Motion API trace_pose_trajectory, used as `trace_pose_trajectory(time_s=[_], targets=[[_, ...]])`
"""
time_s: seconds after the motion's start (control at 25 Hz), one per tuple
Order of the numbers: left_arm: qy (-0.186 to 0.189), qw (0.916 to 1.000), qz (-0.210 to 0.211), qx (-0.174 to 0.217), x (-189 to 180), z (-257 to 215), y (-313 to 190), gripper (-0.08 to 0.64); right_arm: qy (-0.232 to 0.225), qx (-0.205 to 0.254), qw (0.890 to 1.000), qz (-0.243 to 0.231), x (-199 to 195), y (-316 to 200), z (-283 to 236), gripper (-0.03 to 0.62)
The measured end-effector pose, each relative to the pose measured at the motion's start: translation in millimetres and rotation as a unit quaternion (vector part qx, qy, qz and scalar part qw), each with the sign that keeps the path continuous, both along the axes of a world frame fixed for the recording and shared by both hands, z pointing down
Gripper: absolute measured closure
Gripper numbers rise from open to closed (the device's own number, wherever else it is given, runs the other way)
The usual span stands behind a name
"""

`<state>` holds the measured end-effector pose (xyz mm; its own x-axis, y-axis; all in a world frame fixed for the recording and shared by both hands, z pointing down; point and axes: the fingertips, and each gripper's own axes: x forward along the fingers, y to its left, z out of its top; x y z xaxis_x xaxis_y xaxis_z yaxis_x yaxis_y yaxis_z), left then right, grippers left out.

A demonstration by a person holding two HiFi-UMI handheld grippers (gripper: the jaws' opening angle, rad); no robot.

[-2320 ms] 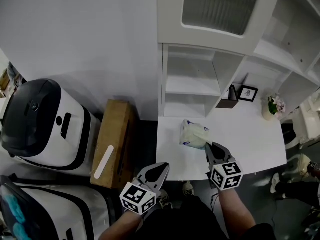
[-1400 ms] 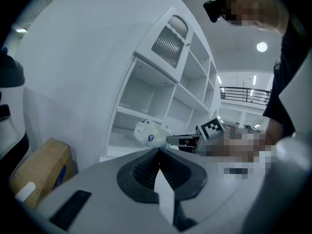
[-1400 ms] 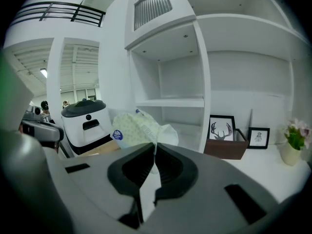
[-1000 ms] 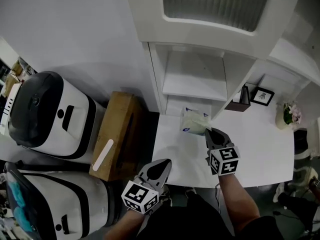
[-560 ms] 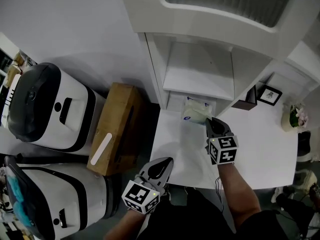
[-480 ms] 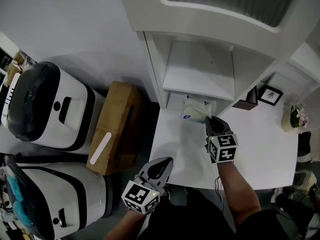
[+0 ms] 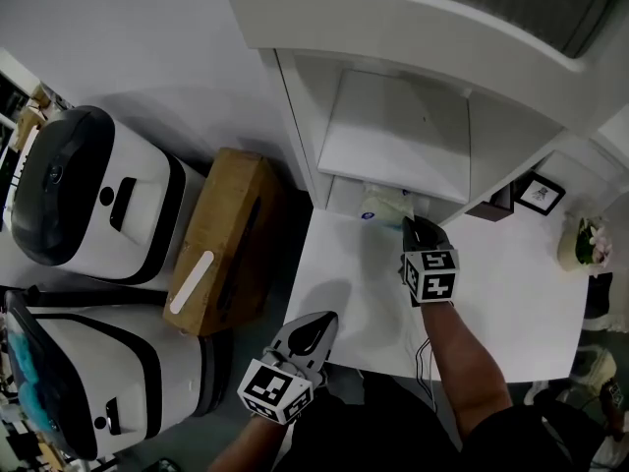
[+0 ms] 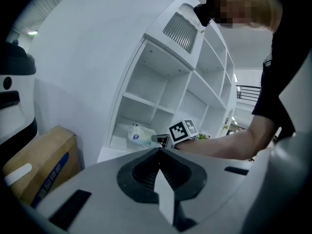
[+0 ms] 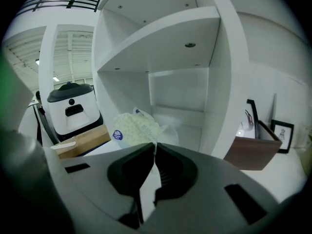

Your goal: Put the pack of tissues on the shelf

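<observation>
**Pack of tissues point(image 7: 384, 206) reaches the shelf point(image 7: 393, 144)**
Right gripper point(image 7: 414, 227), fingers clamped on it, has carried it across the counter point(image 7: 496, 303) into the bottom bay; left gripper point(image 7: 316, 324) closed, empty.

I read the setting as an indoor test hall staged as a home corner: a white shelf unit point(image 7: 393, 146), white worktop point(image 7: 491, 303), framed picture point(image 7: 540, 193) and potted flowers point(image 7: 588, 242) stand beside two large white-and-black machines point(image 7: 88, 200) and a cardboard box point(image 7: 221, 239), with a high strip-lit ceiling point(image 9: 68, 50) and railed gallery point(image 9: 53, 1) beyond.
</observation>
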<state>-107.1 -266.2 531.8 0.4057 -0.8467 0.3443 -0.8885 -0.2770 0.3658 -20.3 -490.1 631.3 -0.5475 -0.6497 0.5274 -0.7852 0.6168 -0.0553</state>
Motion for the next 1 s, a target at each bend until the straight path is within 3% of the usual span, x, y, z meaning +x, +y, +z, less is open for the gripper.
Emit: trace_pose_trajectory(time_s=[1.0], targets=[[0.011, 0.9962, -0.074, -0.045, 10, 34, 31, 0.555, 0.01, -0.02, 1.0, 0.009, -14, -33, 47, 0.583]])
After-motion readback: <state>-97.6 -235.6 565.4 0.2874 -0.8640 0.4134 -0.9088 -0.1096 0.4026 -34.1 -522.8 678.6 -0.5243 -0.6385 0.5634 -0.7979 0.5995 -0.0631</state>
